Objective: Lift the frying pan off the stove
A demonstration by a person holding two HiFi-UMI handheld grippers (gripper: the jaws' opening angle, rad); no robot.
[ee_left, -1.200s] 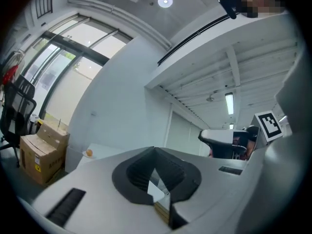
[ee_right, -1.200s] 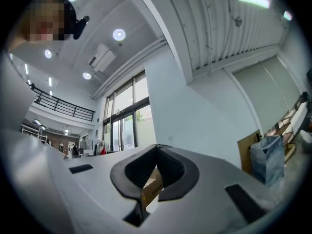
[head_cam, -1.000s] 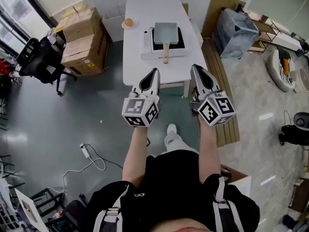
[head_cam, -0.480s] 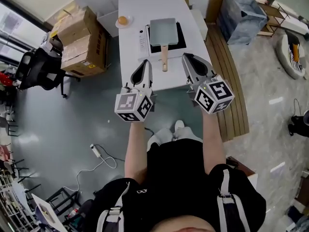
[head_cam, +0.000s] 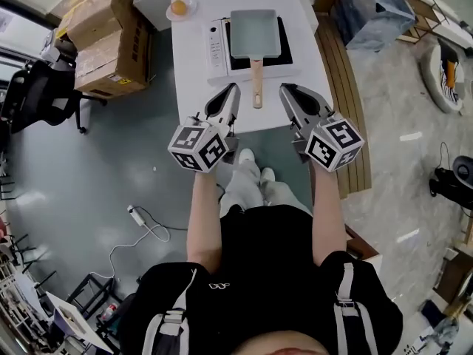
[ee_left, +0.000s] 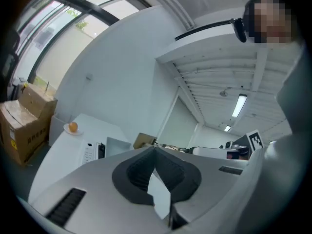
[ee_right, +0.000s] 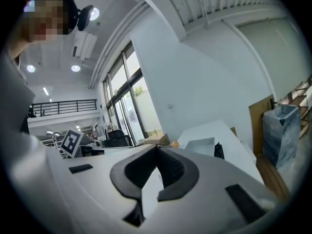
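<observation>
Head view: the frying pan (head_cam: 255,34), grey and rectangular with a wooden handle (head_cam: 256,86), sits on the stove (head_cam: 216,46) at the top centre of the frame. The handle points down the frame toward the person and projects past the stove's front edge. The stove stands on a white counter (head_cam: 194,87). An orange (head_cam: 178,7) lies on a small plate at the counter's upper left corner.

The left hand-held gripper (head_cam: 233,89) is just left of the handle's end, and the right hand-held gripper (head_cam: 284,89) is just right of it. Neither touches the handle, which lies between the two tips. Both tips are over the counter's near edge.

Left gripper view: the left hand-held gripper (ee_left: 155,150) has its jaws pressed together with nothing between them. The pan (ee_left: 119,145) and the orange (ee_left: 72,126) show beyond, in the left half of the frame.

Right gripper view: the right hand-held gripper (ee_right: 157,150) is likewise pressed together and empty. The pan (ee_right: 200,145) shows right of the tips.

Surroundings: cardboard boxes (head_cam: 103,43) stand on the floor at upper left. An office chair (head_cam: 33,95) is at the left edge. A cable (head_cam: 140,228) lies on the floor at lower left.
</observation>
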